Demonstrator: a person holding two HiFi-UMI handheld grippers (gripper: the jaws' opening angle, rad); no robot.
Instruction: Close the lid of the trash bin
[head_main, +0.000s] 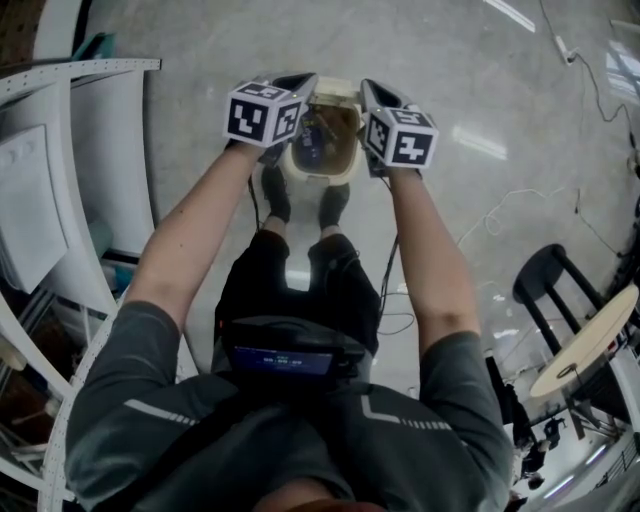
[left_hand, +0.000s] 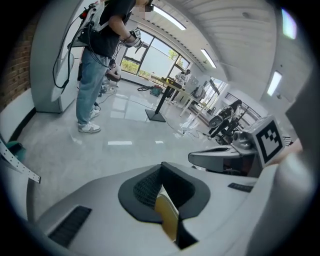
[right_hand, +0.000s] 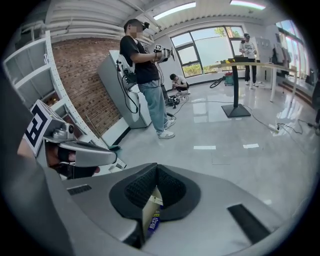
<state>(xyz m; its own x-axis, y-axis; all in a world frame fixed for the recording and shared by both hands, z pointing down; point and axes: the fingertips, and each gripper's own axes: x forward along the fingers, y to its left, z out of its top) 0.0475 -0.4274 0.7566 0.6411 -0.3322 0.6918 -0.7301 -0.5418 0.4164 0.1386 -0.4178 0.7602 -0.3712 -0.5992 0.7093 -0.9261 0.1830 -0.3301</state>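
A cream trash bin (head_main: 300, 168) stands on the floor in front of the person's feet, its top open and rubbish visible inside. Its lid (head_main: 338, 90) stands up at the far side. My left gripper (head_main: 300, 82) hovers over the bin's left rim and my right gripper (head_main: 372, 90) over its right rim. Both are shut with nothing between the jaws. In the left gripper view, my left gripper (left_hand: 162, 172) shows a strip of the bin's cream rim (left_hand: 167, 217) below its jaws. Beneath my right gripper (right_hand: 155, 175), a blue-printed package (right_hand: 153, 222) lies in the bin.
White shelving (head_main: 60, 170) stands close on the left. A black chair (head_main: 550, 285) and a round wooden table (head_main: 585, 345) are at the right, with cables (head_main: 500, 215) on the floor. Another person (right_hand: 145, 75) stands some way off.
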